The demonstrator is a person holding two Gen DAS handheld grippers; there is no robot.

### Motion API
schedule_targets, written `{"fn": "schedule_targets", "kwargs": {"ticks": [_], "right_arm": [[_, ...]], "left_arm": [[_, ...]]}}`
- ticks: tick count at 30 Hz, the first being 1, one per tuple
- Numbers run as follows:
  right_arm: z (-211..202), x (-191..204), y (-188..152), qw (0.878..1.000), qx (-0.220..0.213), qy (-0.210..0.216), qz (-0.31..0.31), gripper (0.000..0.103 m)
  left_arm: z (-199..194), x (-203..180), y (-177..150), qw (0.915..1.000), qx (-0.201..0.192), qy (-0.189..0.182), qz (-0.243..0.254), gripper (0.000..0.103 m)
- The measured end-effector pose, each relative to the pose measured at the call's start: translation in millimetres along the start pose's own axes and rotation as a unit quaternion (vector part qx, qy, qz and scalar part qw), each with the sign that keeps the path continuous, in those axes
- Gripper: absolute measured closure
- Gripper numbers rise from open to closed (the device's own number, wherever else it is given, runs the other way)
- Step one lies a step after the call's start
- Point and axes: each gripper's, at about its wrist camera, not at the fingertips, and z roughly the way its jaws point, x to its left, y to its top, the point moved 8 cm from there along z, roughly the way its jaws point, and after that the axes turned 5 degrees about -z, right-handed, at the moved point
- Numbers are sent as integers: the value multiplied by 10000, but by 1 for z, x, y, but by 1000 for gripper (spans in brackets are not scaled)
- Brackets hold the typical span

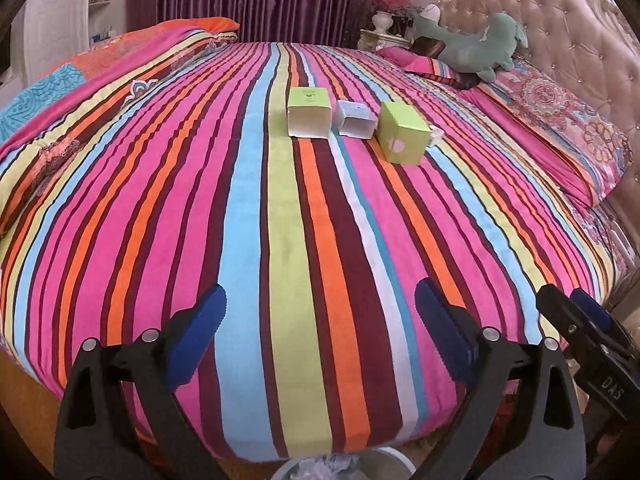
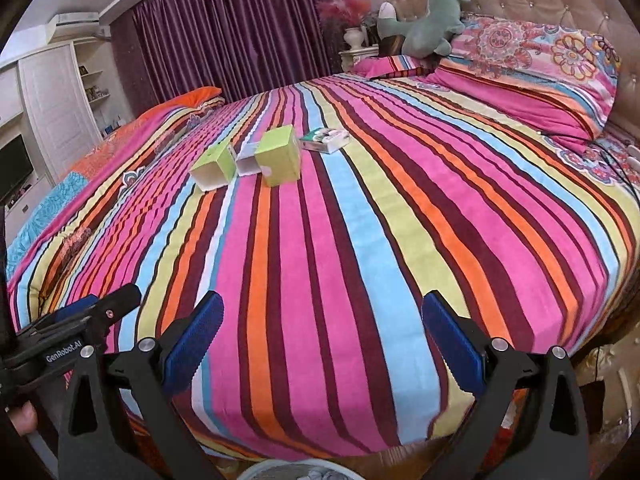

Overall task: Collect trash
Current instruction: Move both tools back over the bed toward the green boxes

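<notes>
Several empty boxes lie mid-bed on the striped bedspread (image 1: 280,220): an open green box (image 1: 309,112) on its side, a small white open box (image 1: 356,120), and an upright green box (image 1: 402,133). The right wrist view shows them too (image 2: 214,166), (image 2: 250,160), (image 2: 280,156), plus a flat green-and-white carton (image 2: 325,139) behind. My left gripper (image 1: 320,340) is open and empty over the bed's near edge. My right gripper (image 2: 322,344) is open and empty beside it; it also shows in the left wrist view (image 1: 580,320). A white bin with crumpled paper (image 1: 340,466) stands below.
A green plush toy (image 1: 476,46) and patterned pillows (image 1: 560,120) lie at the headboard on the right. A folded orange quilt (image 1: 120,60) lies at the left. Purple curtains, a nightstand with a vase (image 1: 380,28) and a white cabinet (image 2: 52,108) stand beyond.
</notes>
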Motion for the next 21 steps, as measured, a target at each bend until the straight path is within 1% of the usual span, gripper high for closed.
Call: {"fn": "schedule_targets", "kwargs": {"ticks": [3, 7, 11, 15, 21], "right_arm": [[11, 4, 5, 9999, 66, 102, -41, 8], [28, 10, 12, 9996, 150, 73, -222, 8], [43, 14, 21, 9995, 161, 81, -264, 8], [59, 13, 27, 9994, 243, 139, -196, 8], [76, 17, 41, 9990, 294, 71, -323, 8]], "left_arm": [[12, 5, 11, 10000, -1, 85, -18, 11], [30, 12, 26, 9998, 58, 122, -113, 10], [47, 19, 41, 9996, 116, 159, -190, 10], [62, 24, 56, 9994, 103, 168, -287, 11], [82, 21, 78, 9994, 111, 92, -326, 10]]}}
